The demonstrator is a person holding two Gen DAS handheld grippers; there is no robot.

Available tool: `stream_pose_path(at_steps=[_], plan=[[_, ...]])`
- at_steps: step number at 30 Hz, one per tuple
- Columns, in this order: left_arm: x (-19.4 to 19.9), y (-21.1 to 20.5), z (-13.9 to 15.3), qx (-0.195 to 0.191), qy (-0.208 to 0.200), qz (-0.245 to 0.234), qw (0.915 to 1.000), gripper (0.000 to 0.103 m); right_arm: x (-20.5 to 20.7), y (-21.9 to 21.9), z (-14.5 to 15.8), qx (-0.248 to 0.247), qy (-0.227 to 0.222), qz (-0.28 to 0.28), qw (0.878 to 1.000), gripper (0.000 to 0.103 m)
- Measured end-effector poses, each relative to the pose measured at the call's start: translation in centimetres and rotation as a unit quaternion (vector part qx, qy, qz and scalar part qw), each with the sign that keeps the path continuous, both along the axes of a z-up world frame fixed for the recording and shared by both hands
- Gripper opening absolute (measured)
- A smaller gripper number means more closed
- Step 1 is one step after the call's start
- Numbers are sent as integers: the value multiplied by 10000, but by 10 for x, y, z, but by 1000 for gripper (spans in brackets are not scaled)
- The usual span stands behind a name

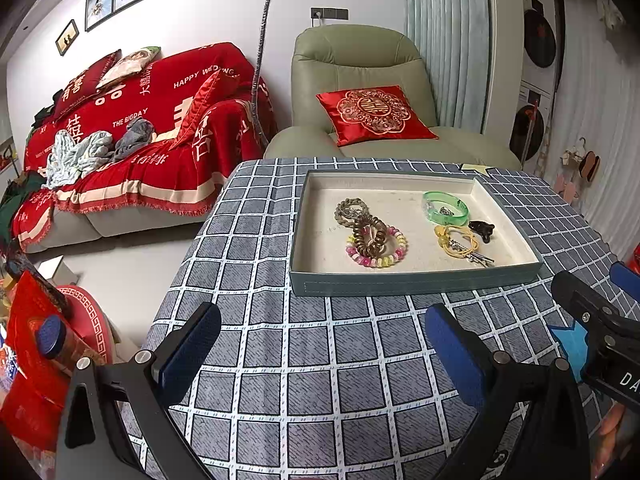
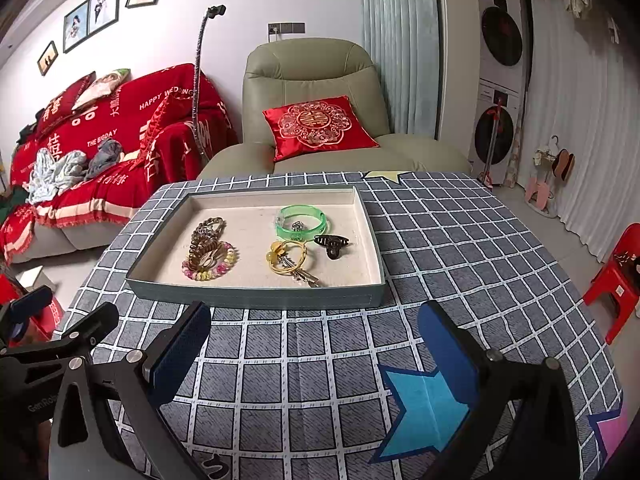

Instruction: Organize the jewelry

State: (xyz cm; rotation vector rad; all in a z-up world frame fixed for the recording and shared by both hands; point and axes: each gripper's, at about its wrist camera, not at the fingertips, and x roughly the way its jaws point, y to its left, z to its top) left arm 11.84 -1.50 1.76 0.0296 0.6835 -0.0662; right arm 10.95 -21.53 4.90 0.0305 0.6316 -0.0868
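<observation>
A grey-green tray (image 1: 412,282) (image 2: 256,300) with a cream lining rests on the checked tablecloth. Inside lie a green bangle (image 1: 445,207) (image 2: 301,220), a black hair claw (image 1: 482,229) (image 2: 332,243), a yellow cord ring with keys (image 1: 460,242) (image 2: 289,261), a brown coil hair tie (image 1: 370,234) (image 2: 202,250) and a pink and yellow bead bracelet (image 1: 376,256) (image 2: 208,270). My left gripper (image 1: 320,356) is open, near of the tray, with nothing between its fingers. My right gripper (image 2: 316,350) is open and empty too, near of the tray's front wall.
Star stickers mark the cloth: blue (image 2: 430,408), pink (image 2: 610,428) and yellow (image 2: 384,176). Beyond the table stand a green armchair (image 1: 360,80) with a red cushion and a red-covered sofa (image 1: 132,152). A red stool (image 2: 618,276) stands to the right.
</observation>
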Motion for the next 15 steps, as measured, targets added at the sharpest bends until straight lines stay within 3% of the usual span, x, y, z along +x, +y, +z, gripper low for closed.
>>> stream_pose_path(at_steps=[15], plan=[[-1,0,0,1,20,-26,10000,103,0,0,0,1,0,-5,10000,103]])
